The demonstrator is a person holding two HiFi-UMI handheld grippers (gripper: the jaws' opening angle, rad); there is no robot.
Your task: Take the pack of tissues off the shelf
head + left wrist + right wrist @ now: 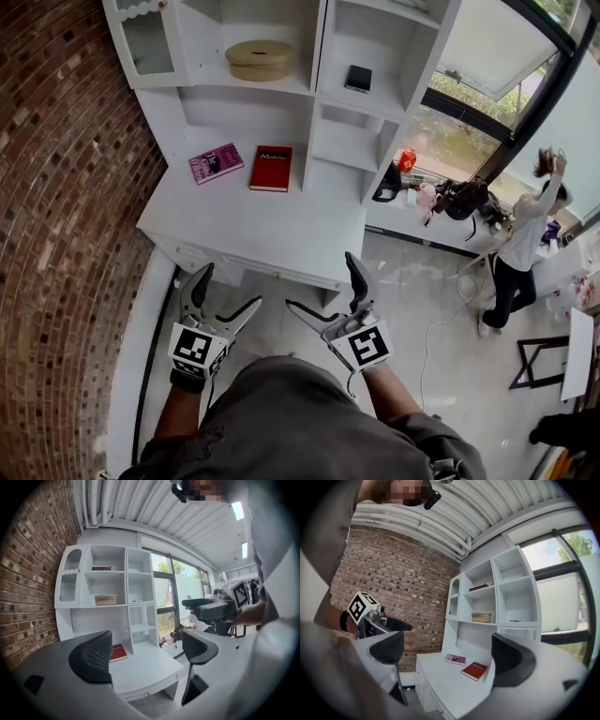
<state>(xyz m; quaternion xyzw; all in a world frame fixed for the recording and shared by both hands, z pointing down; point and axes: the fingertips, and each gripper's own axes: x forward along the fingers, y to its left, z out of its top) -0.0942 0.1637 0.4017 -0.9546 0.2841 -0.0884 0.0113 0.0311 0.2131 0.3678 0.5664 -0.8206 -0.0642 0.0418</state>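
A brick wall (66,187) runs down the left side. Against it stands a white counter (253,234) with a white shelf unit (319,47) rising from its back.

The left gripper (232,286) is held low in front of the counter's front edge, clear of it. Its own view shows the left gripper (146,651) with its jaws spread wide and nothing between them, only the counter top and the floor beyond. It carries a marker cube at its base.

On the counter top, near the back, a magenta book (216,162) lies flat. Just to its right, apart from it, lies a red book (271,168).

Above the books, the tan pack of tissues (260,58) sits in the wide middle compartment of the shelf unit, resting on its board. Both gripper views show it in that same compartment, well away from either gripper. In the next compartment to the right lies a small black object (357,78) that is too small to identify.

The right gripper (321,281) is level with the left one, also short of the counter's edge. Its own view shows the right gripper (449,653) gaping wide and empty.

Farther right is a large window (487,75), and a person (520,244) stands on the tiled floor beside it with one arm raised.
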